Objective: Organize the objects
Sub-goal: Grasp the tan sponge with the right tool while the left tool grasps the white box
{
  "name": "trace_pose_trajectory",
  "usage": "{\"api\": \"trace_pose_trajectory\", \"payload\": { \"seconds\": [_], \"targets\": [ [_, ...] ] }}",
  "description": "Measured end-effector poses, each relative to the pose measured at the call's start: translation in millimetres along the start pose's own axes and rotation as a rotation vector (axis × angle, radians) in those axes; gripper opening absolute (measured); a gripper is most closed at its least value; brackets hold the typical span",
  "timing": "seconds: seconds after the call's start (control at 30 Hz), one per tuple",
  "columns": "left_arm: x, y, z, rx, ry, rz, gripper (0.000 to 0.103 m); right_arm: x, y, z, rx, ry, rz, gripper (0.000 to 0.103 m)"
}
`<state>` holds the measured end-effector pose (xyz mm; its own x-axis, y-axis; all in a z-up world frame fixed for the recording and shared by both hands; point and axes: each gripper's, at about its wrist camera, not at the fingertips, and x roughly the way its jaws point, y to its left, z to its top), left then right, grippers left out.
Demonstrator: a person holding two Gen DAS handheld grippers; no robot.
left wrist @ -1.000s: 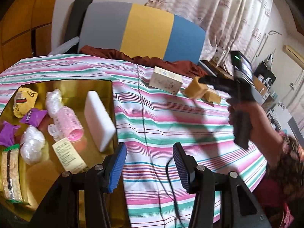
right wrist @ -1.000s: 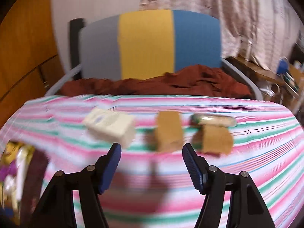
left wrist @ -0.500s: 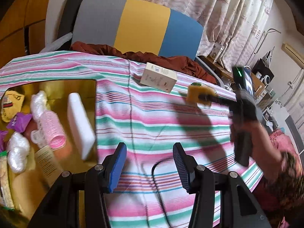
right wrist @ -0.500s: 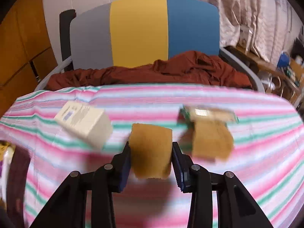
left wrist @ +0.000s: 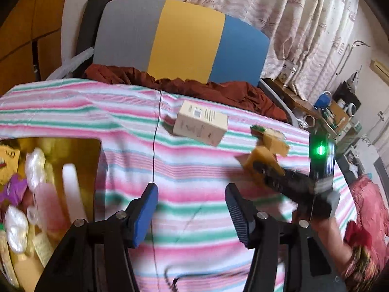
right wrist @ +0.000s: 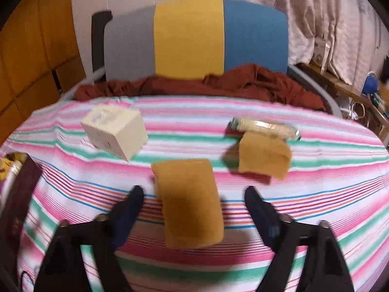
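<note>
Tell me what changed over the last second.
The right hand-held gripper closed on the near tan sponge, then its jaws have just been opening; gaps show beside the sponge. The left hand-held gripper opened wider, empty. The cream box and far sponge stayed.

Ahead of you, top centre: grey-yellow-blue chair back (right wrist: pixel 194 39), rust-brown cloth (right wrist: pixel 243 82) below, patterned curtain (left wrist: pixel 304 24) upper right.

Left gripper (left wrist: pixel 190 210) angled down, jaws just widening, empty; right gripper (right wrist: pixel 194 209) angled down, jaws just reopening.
</note>
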<state>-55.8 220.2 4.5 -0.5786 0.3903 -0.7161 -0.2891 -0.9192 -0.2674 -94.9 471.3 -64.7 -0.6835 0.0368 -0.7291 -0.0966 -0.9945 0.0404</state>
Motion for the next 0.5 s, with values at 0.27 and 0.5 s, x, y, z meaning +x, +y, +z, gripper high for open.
{"api": "trace_pose_trajectory", "payload": {
  "seconds": [0.27,0.5],
  "targets": [
    [48,-25,40,-0.067,-0.002,0.007,0.063,5,1,-17,0.031,-0.028,0.007,0.043],
    [111,-26,73,-0.322,0.092,-0.040,0.065,6,2,-18,0.027,-0.041,-0.007,0.043]
  ]
}}
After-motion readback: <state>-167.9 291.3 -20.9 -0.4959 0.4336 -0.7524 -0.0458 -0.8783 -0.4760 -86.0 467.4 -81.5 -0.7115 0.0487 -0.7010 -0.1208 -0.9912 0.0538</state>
